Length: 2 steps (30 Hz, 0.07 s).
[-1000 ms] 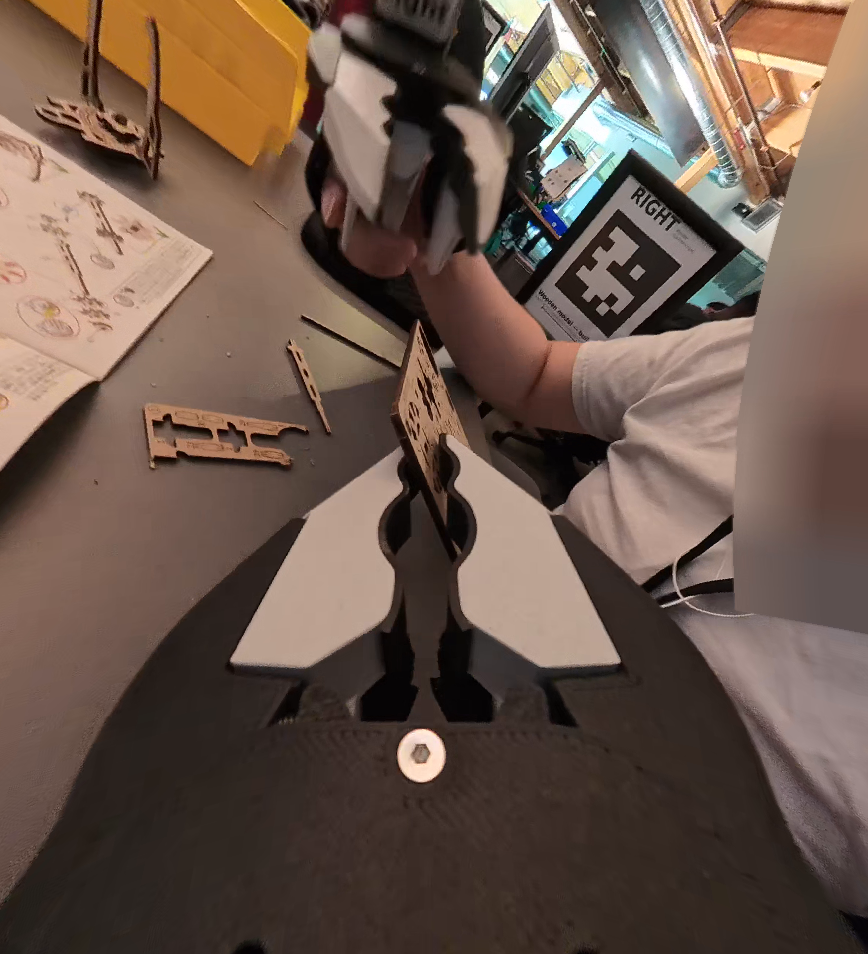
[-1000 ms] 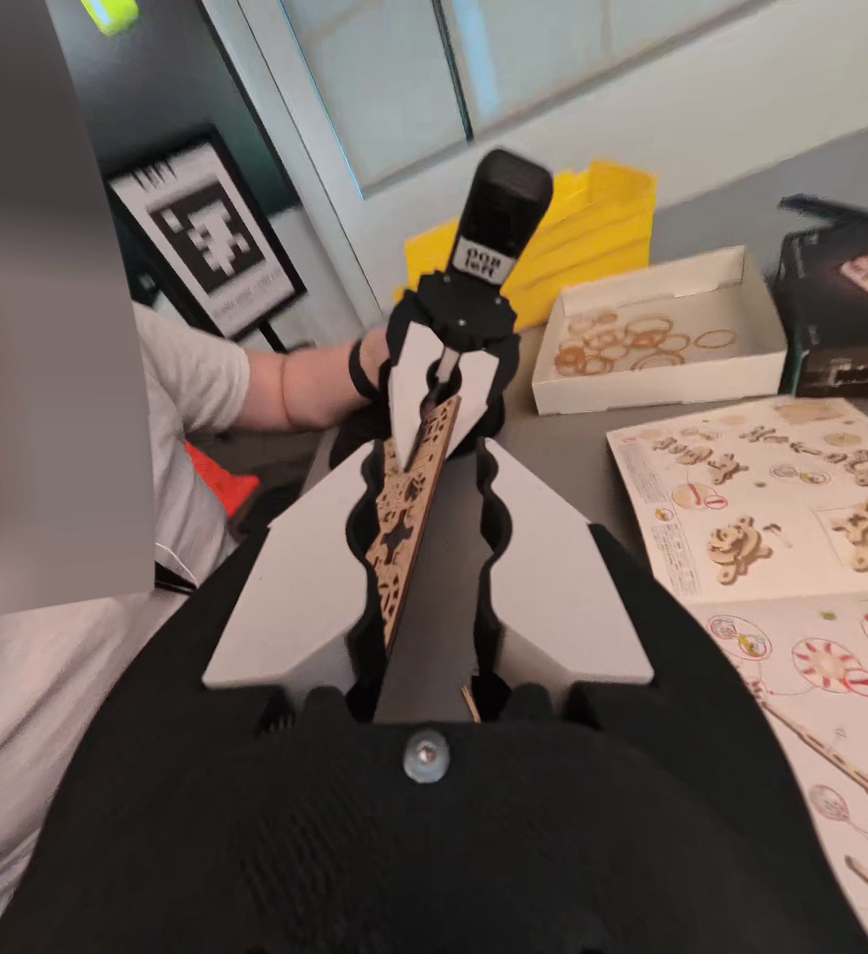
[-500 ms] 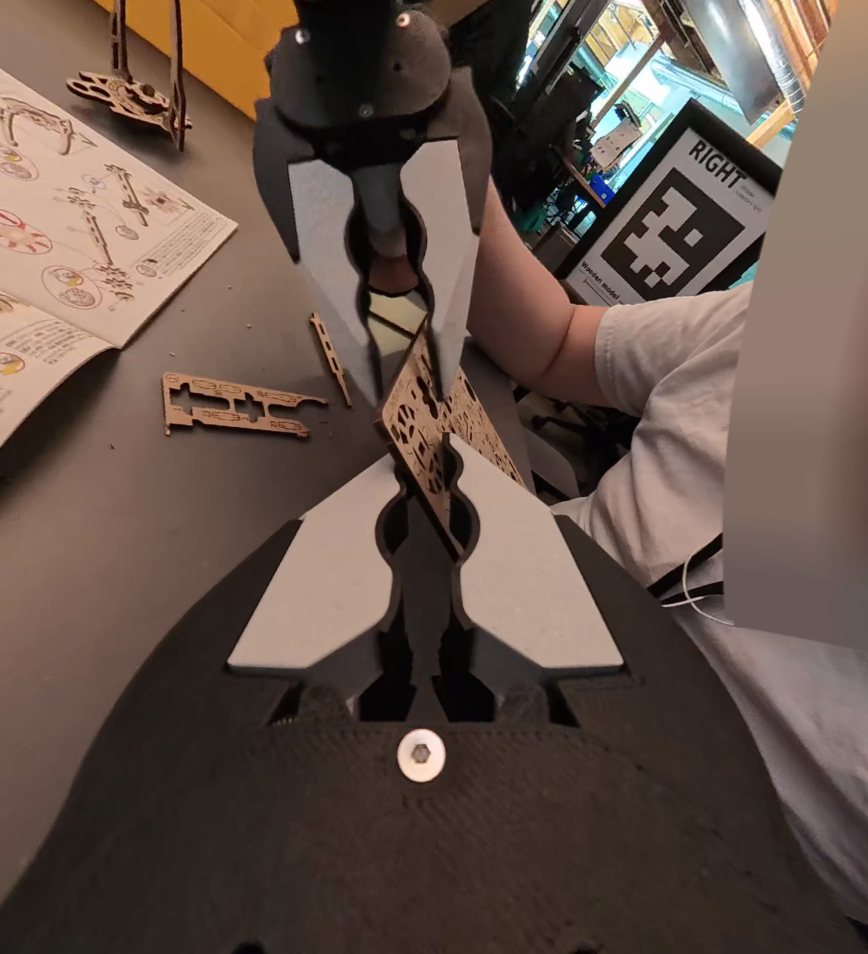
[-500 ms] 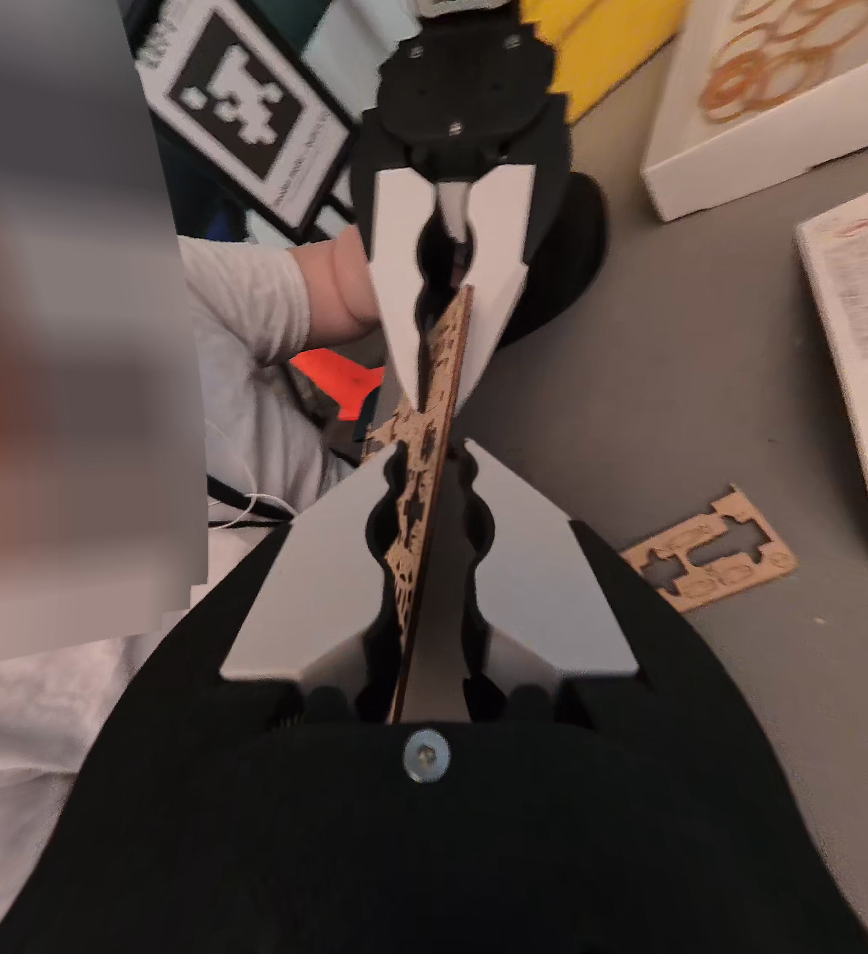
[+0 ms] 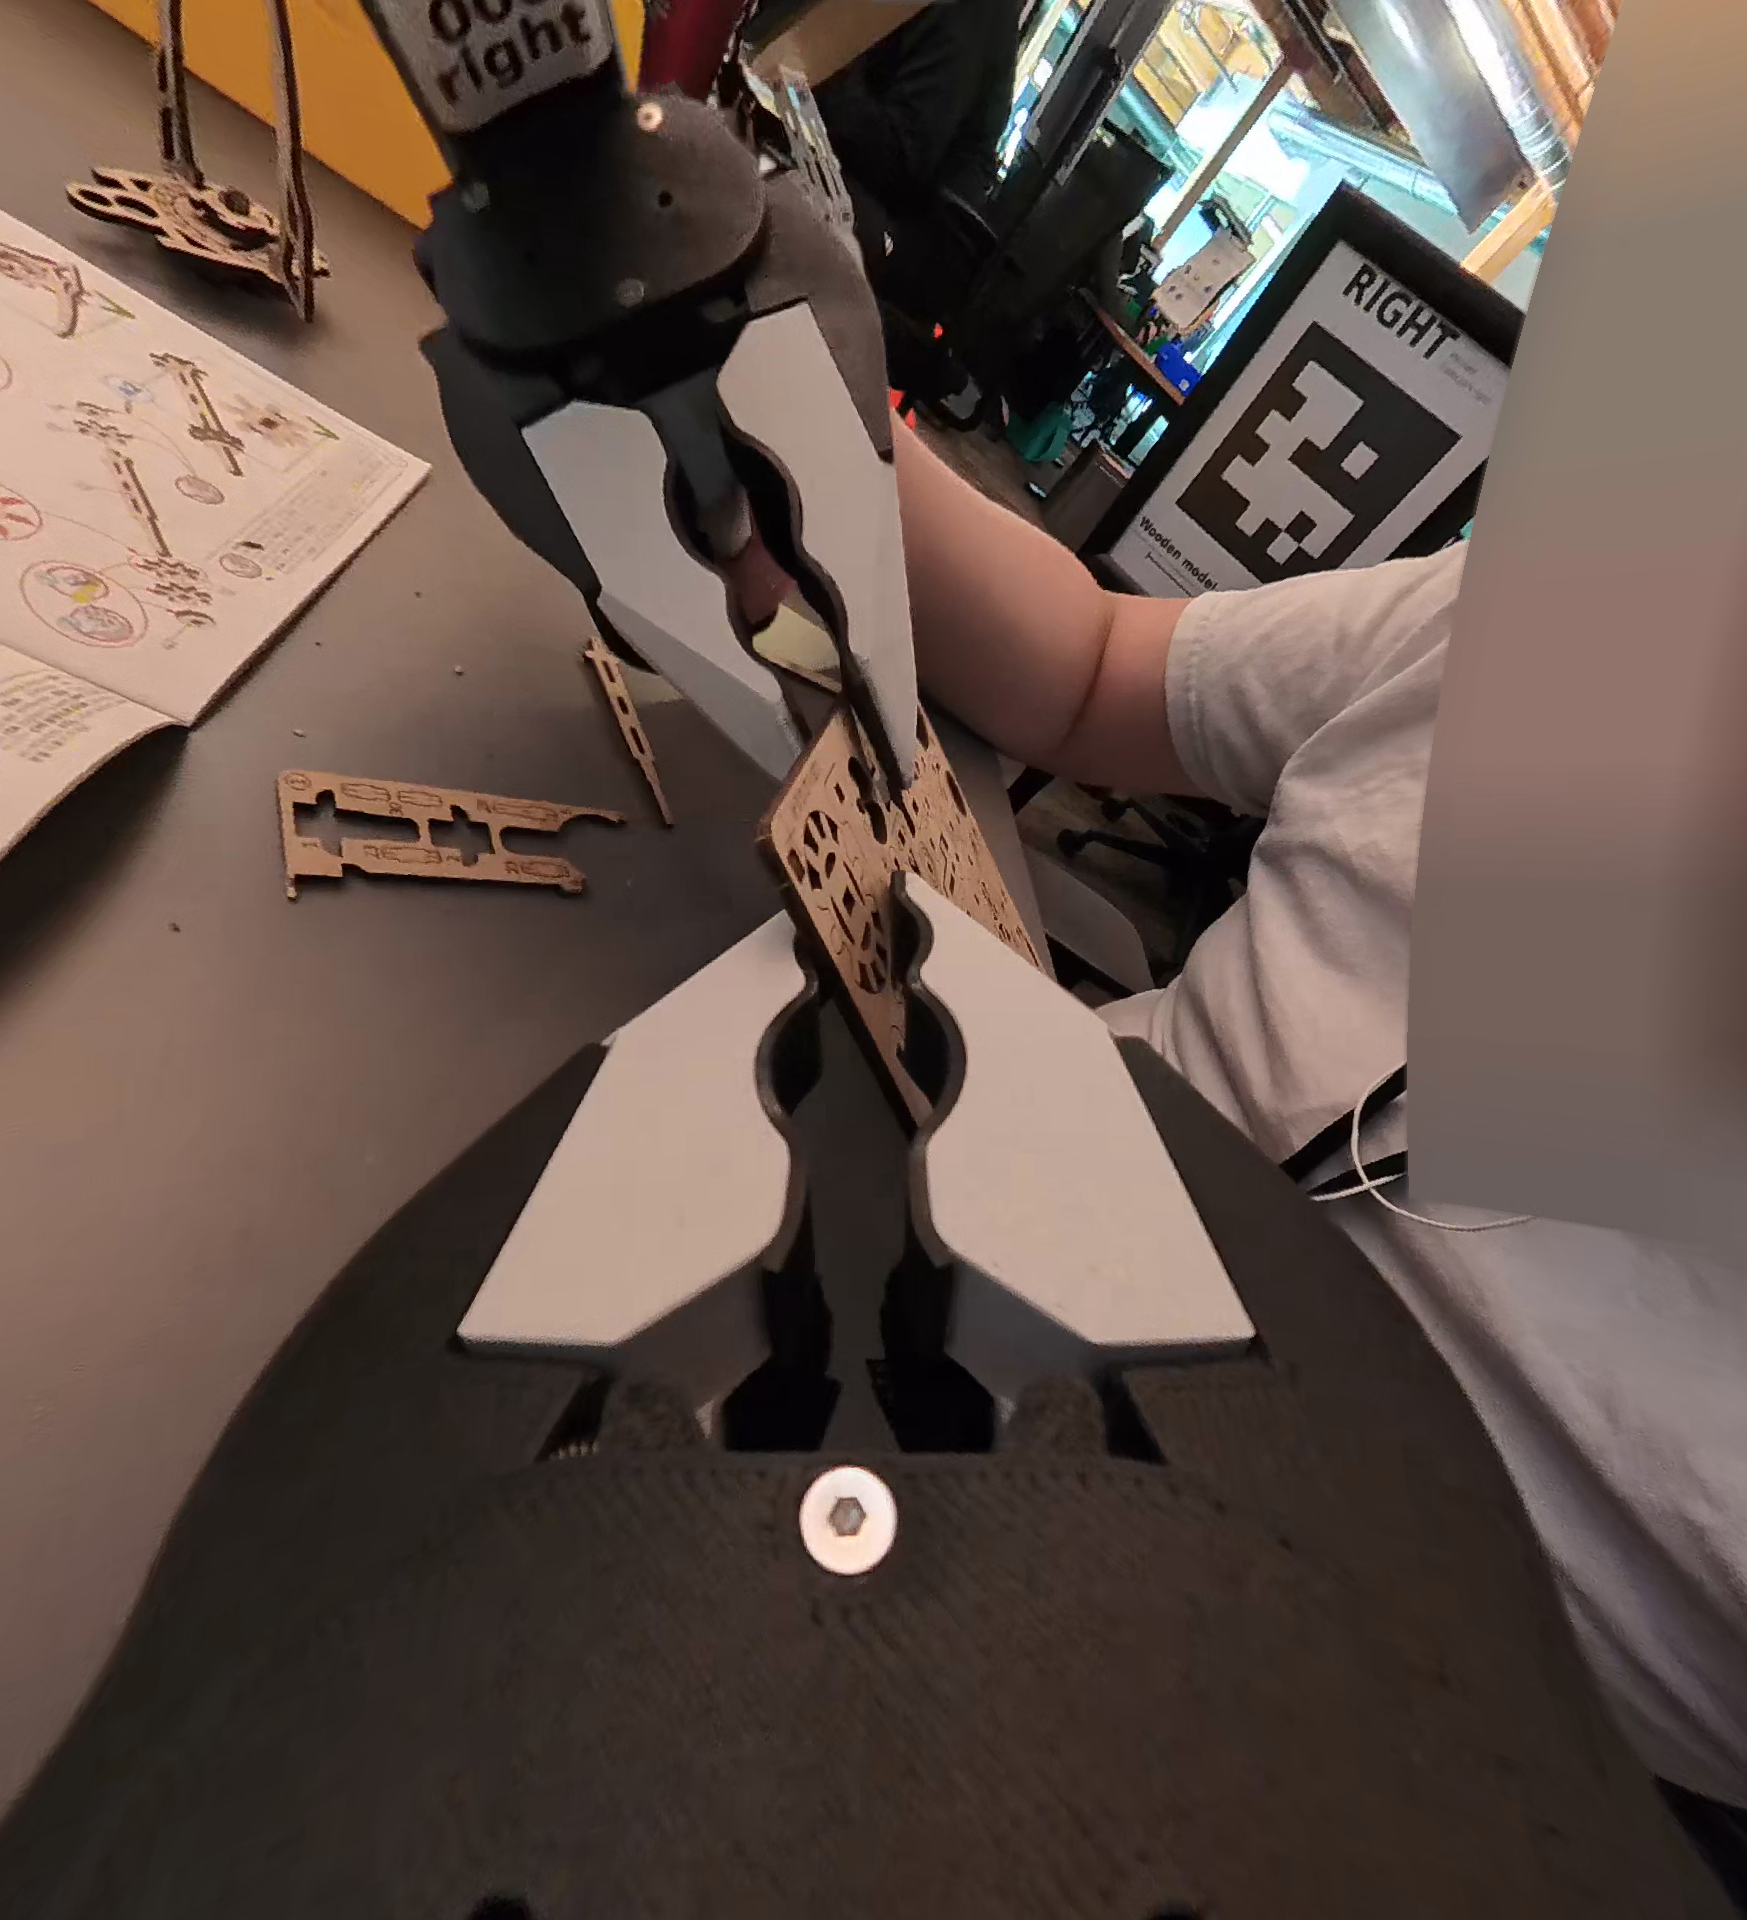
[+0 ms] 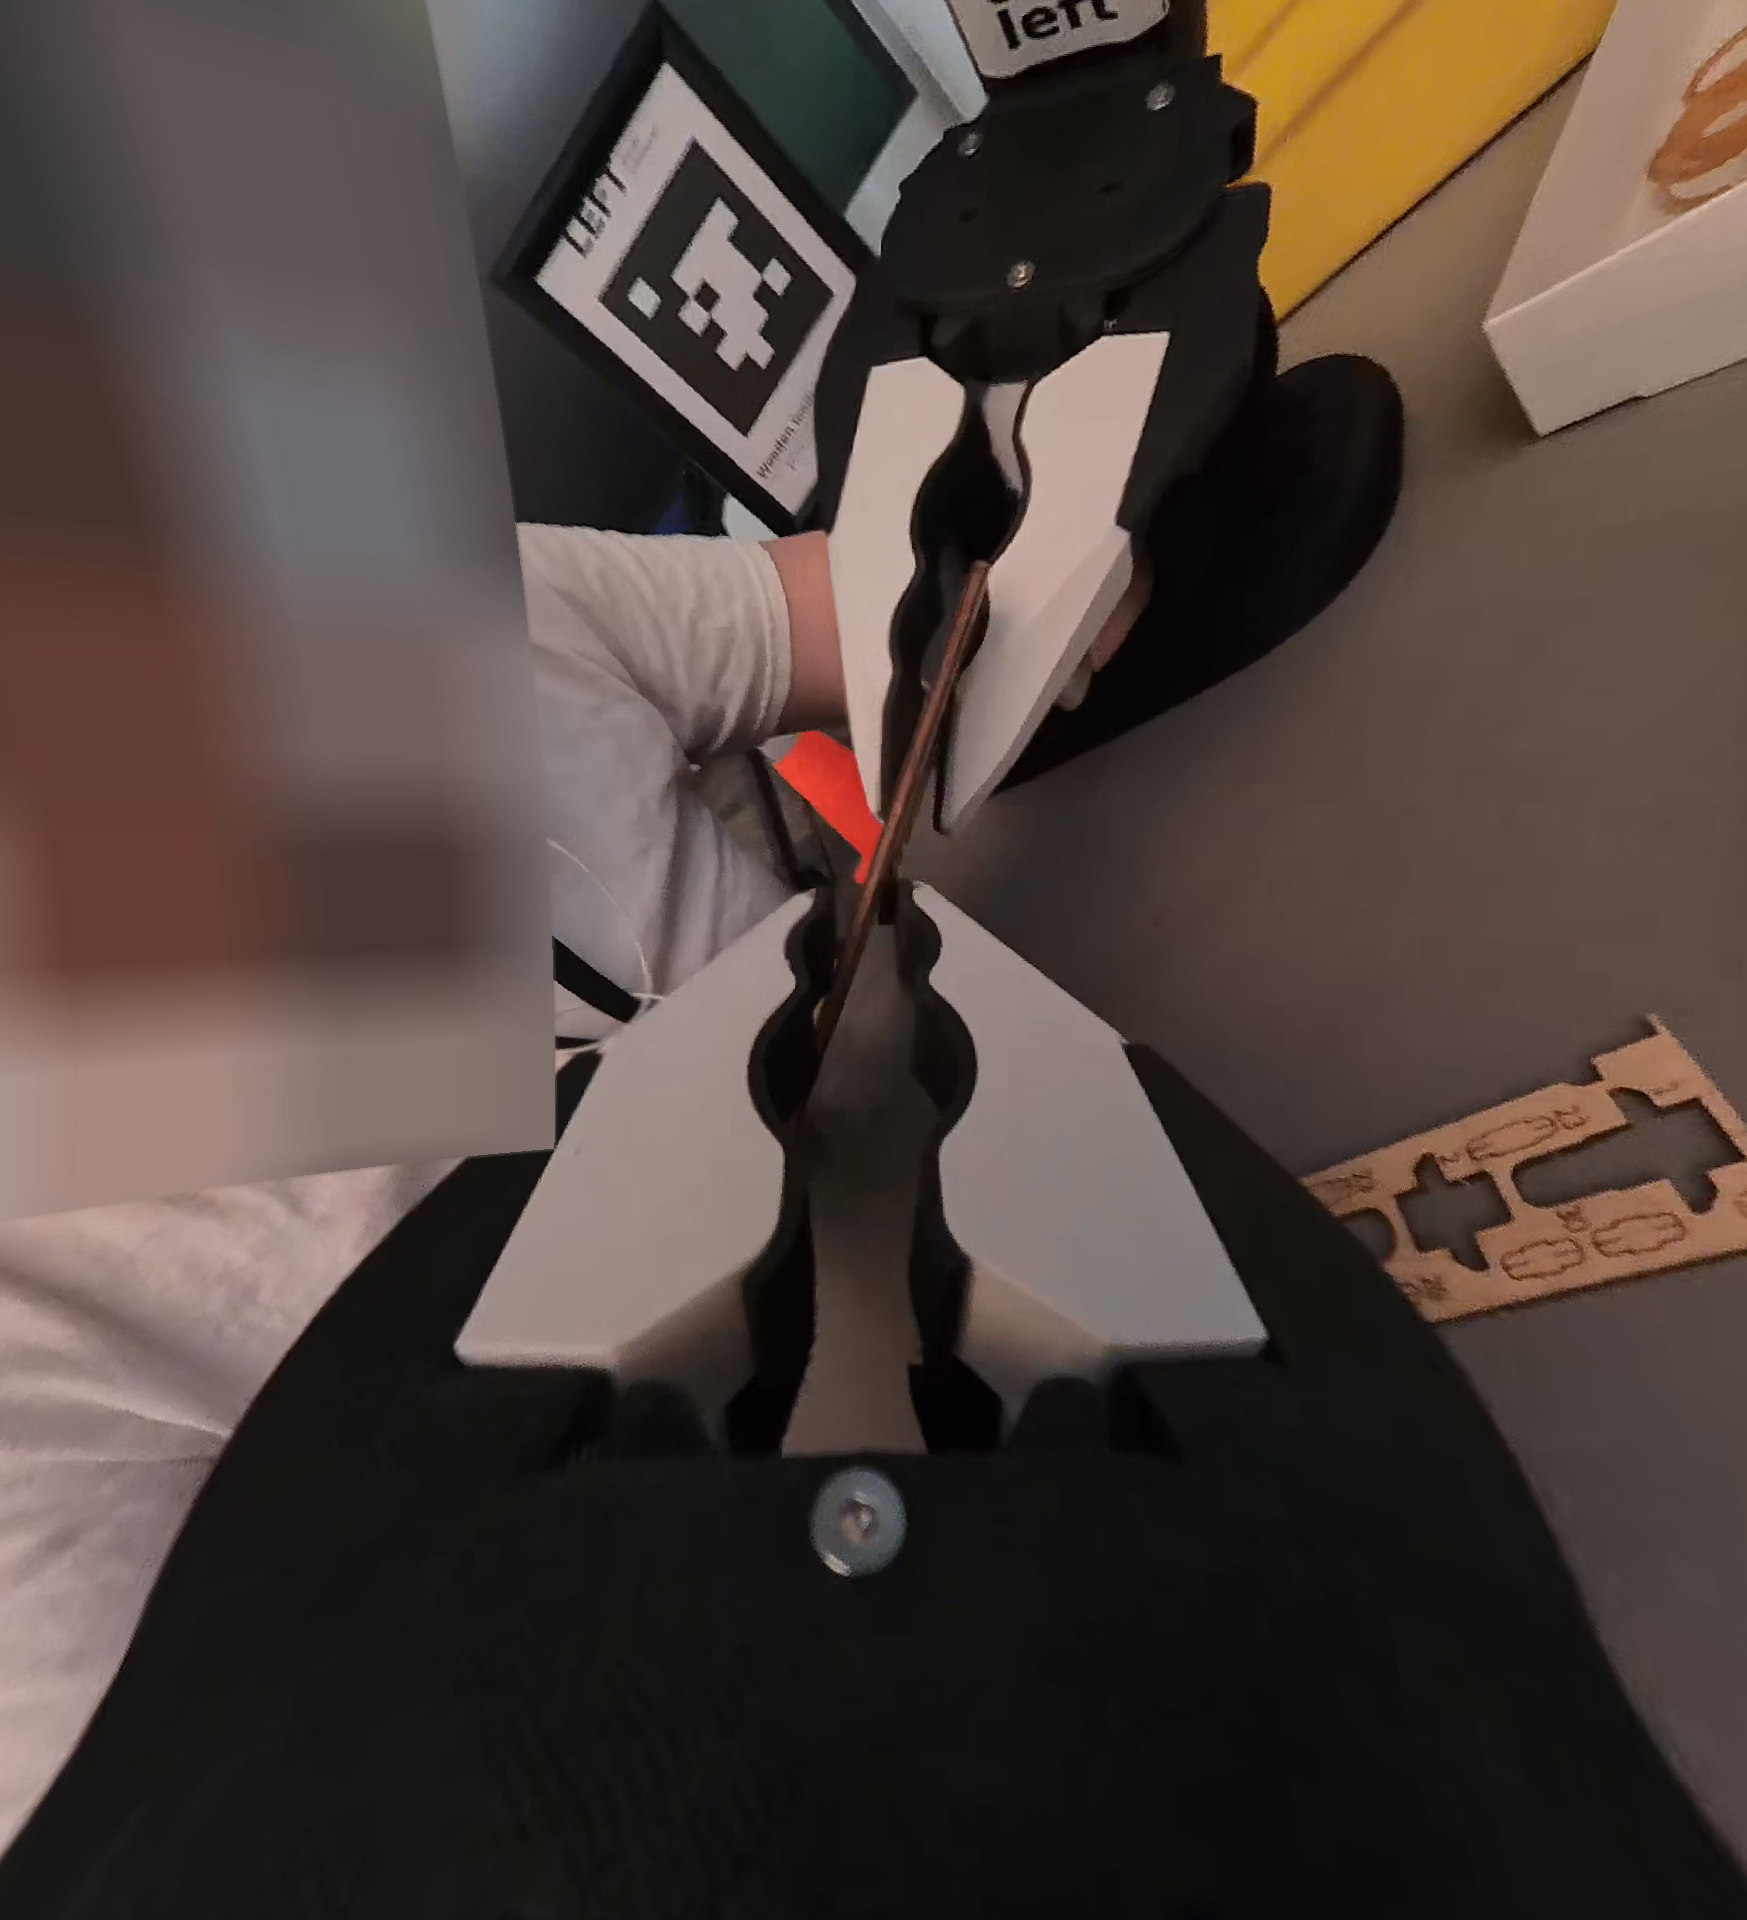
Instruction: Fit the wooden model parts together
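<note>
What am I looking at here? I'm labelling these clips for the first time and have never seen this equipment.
There is no robot arm: a person holds a two-finger tool in each hand, and a camera on each looks forward along its fingers. So each picture shows its own tool at the bottom and the other one across from it.

In the left wrist view, the left hand-held gripper is shut on a thin wooden sheet of cut-out model parts. The right hand-held gripper pinches that sheet's far end. The right wrist view shows the same sheet edge-on.

On the grey table lie an open instruction booklet, a punched-out wooden frame, a thin wooden strip and a partly built model.
</note>
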Tool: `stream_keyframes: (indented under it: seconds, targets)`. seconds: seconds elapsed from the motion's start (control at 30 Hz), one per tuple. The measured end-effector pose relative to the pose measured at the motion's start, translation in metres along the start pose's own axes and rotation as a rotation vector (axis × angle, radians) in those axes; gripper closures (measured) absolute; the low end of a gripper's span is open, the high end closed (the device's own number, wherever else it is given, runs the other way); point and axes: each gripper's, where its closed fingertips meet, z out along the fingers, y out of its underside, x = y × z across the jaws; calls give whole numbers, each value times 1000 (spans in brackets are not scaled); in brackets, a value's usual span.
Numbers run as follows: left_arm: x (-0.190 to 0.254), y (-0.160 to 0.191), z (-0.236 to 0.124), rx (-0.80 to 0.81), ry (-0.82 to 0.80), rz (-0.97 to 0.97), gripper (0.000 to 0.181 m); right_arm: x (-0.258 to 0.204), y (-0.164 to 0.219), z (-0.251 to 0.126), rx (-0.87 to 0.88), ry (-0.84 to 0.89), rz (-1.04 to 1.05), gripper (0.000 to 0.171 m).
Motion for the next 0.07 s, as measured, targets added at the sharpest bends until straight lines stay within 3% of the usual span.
stream_keyframes:
  seconds: [0.07]
  targets:
    - [0, 0, 0, 4, 7, -13, 175, 2, 0, 0, 7, -15, 34, 163]
